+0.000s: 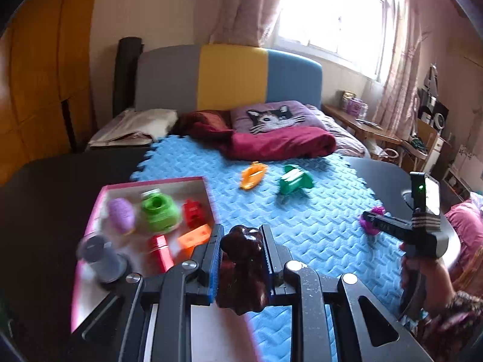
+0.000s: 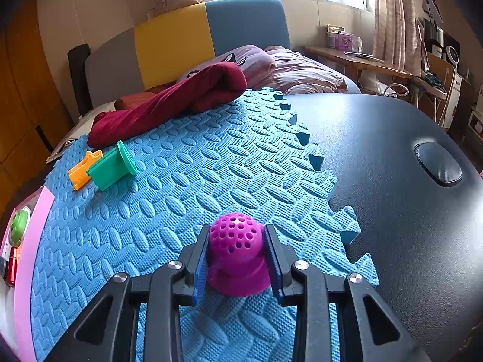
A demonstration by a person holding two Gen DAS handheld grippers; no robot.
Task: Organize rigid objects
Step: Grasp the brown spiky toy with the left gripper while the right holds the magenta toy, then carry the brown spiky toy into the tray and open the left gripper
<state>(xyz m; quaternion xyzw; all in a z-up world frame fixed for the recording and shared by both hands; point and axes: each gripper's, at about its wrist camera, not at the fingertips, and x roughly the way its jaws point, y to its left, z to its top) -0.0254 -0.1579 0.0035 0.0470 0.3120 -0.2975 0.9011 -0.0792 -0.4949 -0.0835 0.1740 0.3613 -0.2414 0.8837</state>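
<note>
Meanwhile, the left tongs (image 1: 241,241) are angling downward, clamping a glossy dark-brown lumpy figurine (image 1: 241,268) beside the pink-rimmed cardboard box (image 1: 151,182) of bright plastic toys. The right tongs (image 2: 238,252), gripped by a hand (image 1: 422,274) and tilting steeply, are squeezing a magenta perforated plastic dome (image 2: 237,250) sitting on the blue foam mat (image 2: 211,166) covering the dark tabletop (image 2: 377,150).

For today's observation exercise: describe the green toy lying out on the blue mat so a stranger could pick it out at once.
Start at the blue foam mat on the dark table. Toward its far edge, near the red blanket, two loose toys lie side by side. The green toy is a ridged tube with a flared round end; its neighbour, the orange piece, is flatter and smaller.
</note>
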